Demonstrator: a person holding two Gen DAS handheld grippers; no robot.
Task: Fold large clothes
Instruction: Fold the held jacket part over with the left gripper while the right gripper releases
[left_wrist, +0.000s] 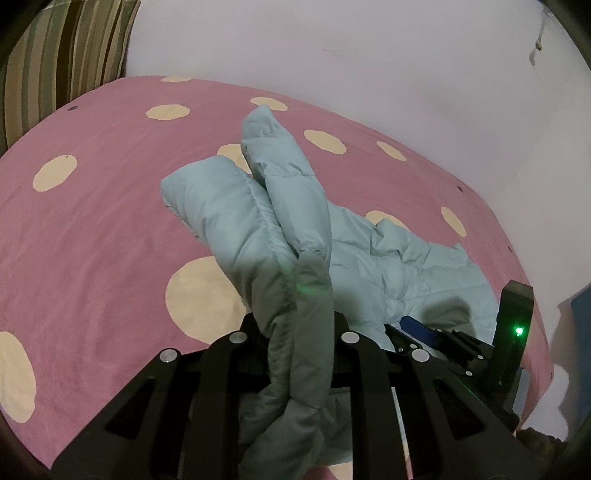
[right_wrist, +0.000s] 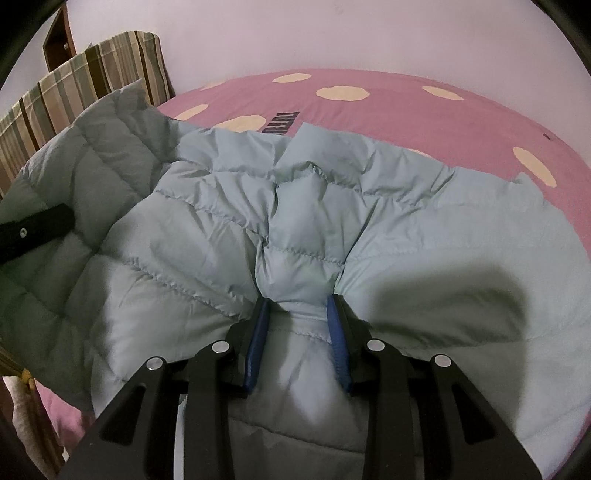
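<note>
A pale blue quilted puffer jacket (right_wrist: 229, 229) lies on a pink bed with cream dots (right_wrist: 406, 110). My right gripper (right_wrist: 299, 306) is shut on a bunched fold of the jacket between its blue pads (right_wrist: 258, 339). My left gripper (left_wrist: 295, 332) is shut on a lifted part of the jacket (left_wrist: 258, 221), which stands up from the bed in two padded lobes; its fingertips are hidden by fabric. The right gripper shows in the left wrist view (left_wrist: 424, 332), low right. An arm of the left gripper shows at the left edge of the right wrist view (right_wrist: 33, 229).
A striped pillow (left_wrist: 62, 55) leans at the bed's far left corner, also in the right wrist view (right_wrist: 92, 70). A pale wall (left_wrist: 369, 48) runs behind the bed. The bed's pink sheet (left_wrist: 92, 229) stretches left of the jacket. A dark printed label (right_wrist: 280, 123) lies on the sheet.
</note>
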